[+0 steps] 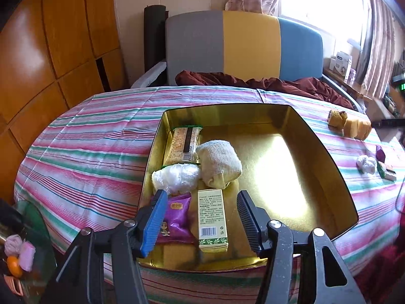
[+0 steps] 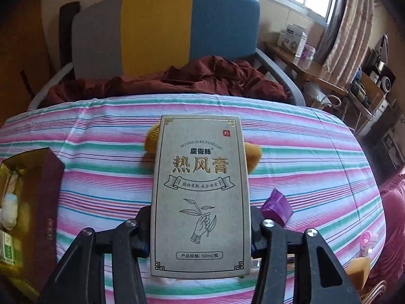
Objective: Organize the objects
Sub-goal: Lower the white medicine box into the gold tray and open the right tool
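Right gripper [image 2: 201,230], angled downward, jaws clamped on a grey flat carton [image 2: 201,195] lettered "MO SHU SI RE FENG GAO", "50ml"; left gripper [image 1: 202,217] jaws apart, empty, above the gold rectangular tin [image 1: 326,157]

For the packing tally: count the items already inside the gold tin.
5: snack bar far left, rolled sock middle, clear wrapped bundle left, purple packet and green-gold box nearest. Others may be hidden beneath.

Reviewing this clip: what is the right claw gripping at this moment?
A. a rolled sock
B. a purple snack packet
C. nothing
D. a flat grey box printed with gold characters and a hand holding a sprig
D: in the right wrist view the grey box stands upright between the fingers of the right claw, above the striped cloth.
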{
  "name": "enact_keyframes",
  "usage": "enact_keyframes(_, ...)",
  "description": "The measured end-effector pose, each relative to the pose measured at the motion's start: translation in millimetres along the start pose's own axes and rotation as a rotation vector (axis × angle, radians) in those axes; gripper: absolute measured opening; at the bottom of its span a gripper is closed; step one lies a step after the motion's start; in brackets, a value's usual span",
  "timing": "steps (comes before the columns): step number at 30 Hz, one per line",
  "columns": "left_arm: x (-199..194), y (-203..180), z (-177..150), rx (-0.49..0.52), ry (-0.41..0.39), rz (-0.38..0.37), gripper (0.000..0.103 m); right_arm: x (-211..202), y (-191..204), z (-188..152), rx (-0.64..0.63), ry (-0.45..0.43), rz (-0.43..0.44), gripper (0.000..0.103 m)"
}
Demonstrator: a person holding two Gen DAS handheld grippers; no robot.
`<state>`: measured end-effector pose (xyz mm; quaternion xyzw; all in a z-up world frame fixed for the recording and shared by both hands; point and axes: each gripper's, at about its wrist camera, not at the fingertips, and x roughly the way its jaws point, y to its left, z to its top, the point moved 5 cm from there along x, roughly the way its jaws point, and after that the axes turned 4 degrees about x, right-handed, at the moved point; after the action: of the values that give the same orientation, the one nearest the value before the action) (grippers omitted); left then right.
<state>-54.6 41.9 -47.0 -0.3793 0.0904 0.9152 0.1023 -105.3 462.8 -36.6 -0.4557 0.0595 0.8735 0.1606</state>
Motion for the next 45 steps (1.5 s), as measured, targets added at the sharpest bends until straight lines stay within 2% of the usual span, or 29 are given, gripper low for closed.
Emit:
enact_keyframes(5,-2.7,19.7,-2.3,-0.012,0.008,0.008,0.06,-45.3,93.5,6.5,-0.156,-0.033,0.164,0.052)
enact_keyframes(10,-7.0,44.9,-5.6,-0.05,0.004,0.031,0.062,-57.7,197.9,-12.0,-0.31,0.021,0.321,0.052)
enact_keyframes(14,-2.4,56.5,-12.4,-0.085,0.023,0.028,0.064,-38.8,262.0,-31.3,-0.381,0.103,0.355,0.052)
enact_keyframes(18,3.5,61.9,-17.4,-0.112,0.036,0.011,0.066,-0.9,299.5,-42.9,-0.388,0.194,0.321,0.052)
enact_keyframes(20,6.2,64.2,-19.3,-0.127,0.045,0.001,0.067,19.0,310.1,-44.7,-0.349,0.235,0.302,0.052)
enact_keyframes(23,8.1,65.2,-21.5,-0.141,0.052,-0.01,0.068,40.7,322.1,-39.8,-0.298,0.247,0.269,0.053)
enact_keyframes(25,9.0,65.2,-22.5,-0.146,0.056,-0.017,0.068,50.4,327.9,-36.7,-0.255,0.257,0.291,0.054)
enact_keyframes(26,9.1,64.6,-22.8,-0.148,0.057,-0.019,0.068,51.8,329.5,-36.4,-0.232,0.268,0.325,0.061)
enact_keyframes(27,9.4,64.2,-22.8,-0.147,0.057,-0.022,0.069,51.8,330.5,-36.1,-0.211,0.275,0.35,0.074)
enact_keyframes(29,9.6,62.0,-23.2,-0.144,0.057,-0.025,0.069,45.4,329.3,-35.6,-0.195,0.251,0.382,0.085)
enact_keyframes(34,9.1,55.8,-23.8,-0.123,0.053,-0.015,0.072,27.3,311.0,-40.0,-0.203,0.209,0.403,0.085)
enact_keyframes(45,-1.3,39.5,-21.1,-0.094,0.028,-0.002,0.08,-15.8,259.6,-61.7,-0.272,0.061,0.386,0.085)
